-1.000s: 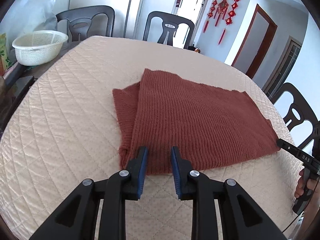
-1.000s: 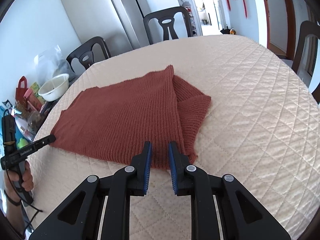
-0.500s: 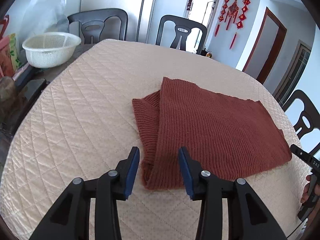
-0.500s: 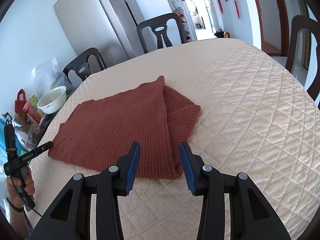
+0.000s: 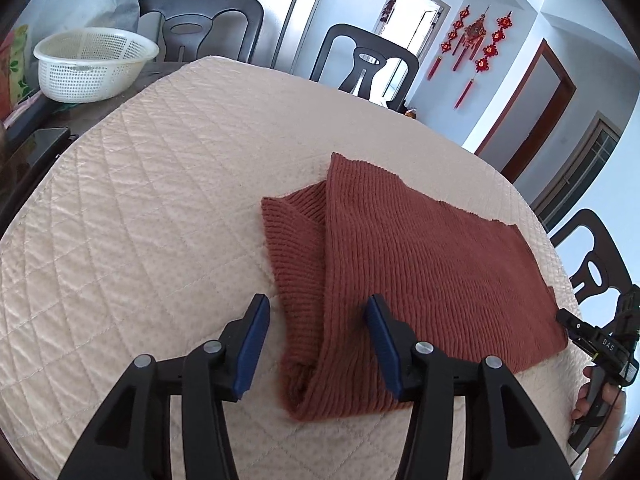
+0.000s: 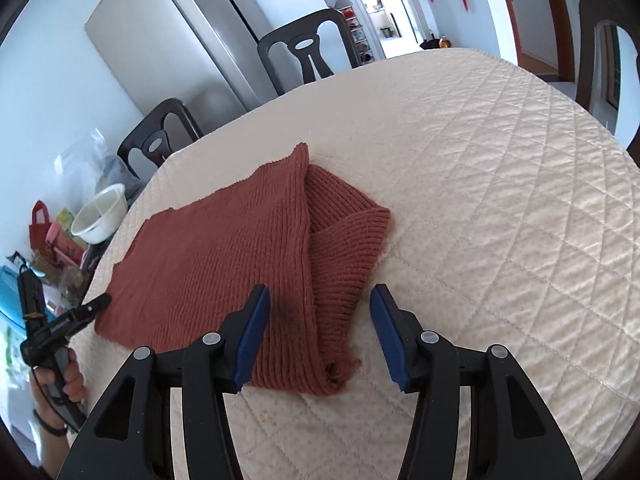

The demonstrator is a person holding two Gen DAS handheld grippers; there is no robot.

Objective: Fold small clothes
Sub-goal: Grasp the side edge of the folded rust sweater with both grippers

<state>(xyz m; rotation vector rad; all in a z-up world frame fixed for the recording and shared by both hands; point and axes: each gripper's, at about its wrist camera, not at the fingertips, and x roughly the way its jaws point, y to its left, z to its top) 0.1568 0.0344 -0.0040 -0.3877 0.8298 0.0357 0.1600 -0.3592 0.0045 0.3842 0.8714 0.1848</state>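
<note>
Now rust-red ribbed knit garment [image 5: 420, 276] lying partly folded near front edge of quilted cream bench [image 5: 152, 216]; left tool [image 5: 318, 340] and right tool [image 6: 320, 332] both opening wide, gripping nothing; further folds seemingly remaining.

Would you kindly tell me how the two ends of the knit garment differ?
The left tongs straddle the garment's end where a sleeve sticks out sideways; the right tongs straddle the end where the sleeve is folded. Both tongs are opening, pads off the rust knit, which lies on the quilted cover.
</note>
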